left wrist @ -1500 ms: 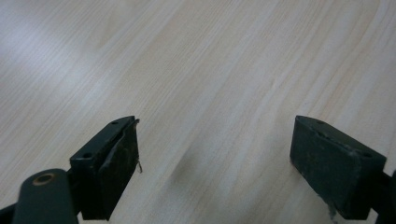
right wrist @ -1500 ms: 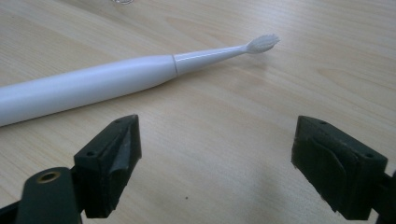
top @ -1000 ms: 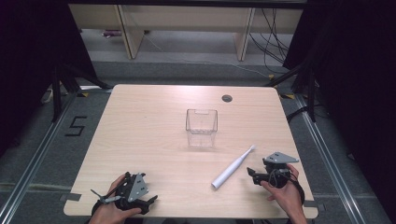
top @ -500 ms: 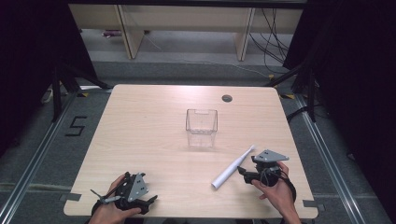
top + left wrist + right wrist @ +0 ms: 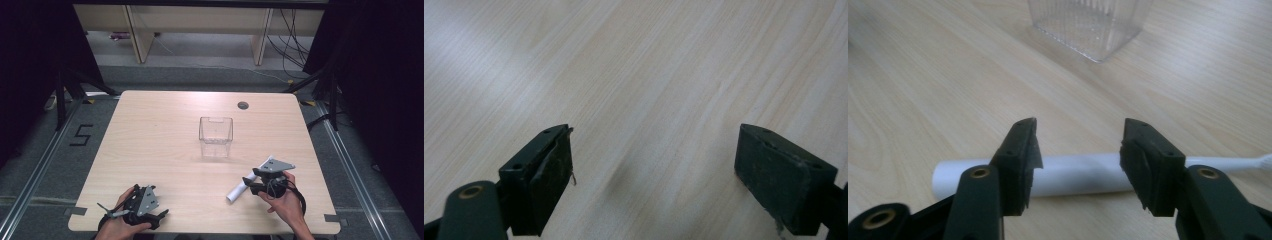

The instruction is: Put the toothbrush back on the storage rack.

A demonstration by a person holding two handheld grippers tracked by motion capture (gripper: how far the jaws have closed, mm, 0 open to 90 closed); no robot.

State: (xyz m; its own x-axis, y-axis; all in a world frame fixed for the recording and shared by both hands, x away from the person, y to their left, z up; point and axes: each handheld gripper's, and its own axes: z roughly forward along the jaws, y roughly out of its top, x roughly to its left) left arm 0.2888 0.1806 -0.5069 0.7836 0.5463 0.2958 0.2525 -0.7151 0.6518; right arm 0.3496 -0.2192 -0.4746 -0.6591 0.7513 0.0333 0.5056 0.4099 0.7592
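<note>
A white electric toothbrush lies slantwise on the wooden table, front right. My right gripper hovers over its thick handle. Its jaws have just been closing and stand half apart. The handle runs crosswise under the gap, and the pads do not touch it. A clear ribbed plastic cup stands upright at the table's middle, beyond the toothbrush. My left gripper rests at the front left, open, with only bare wood between its fingers.
A round cable hole sits near the table's far edge. The person's hands come in over the front edge. Dark stands and cables line the floor on both sides, and shelving stands beyond the table.
The right gripper has moved left, from beside the toothbrush's head end to over its handle, and its jaws have narrowed. The left gripper has stayed put.
</note>
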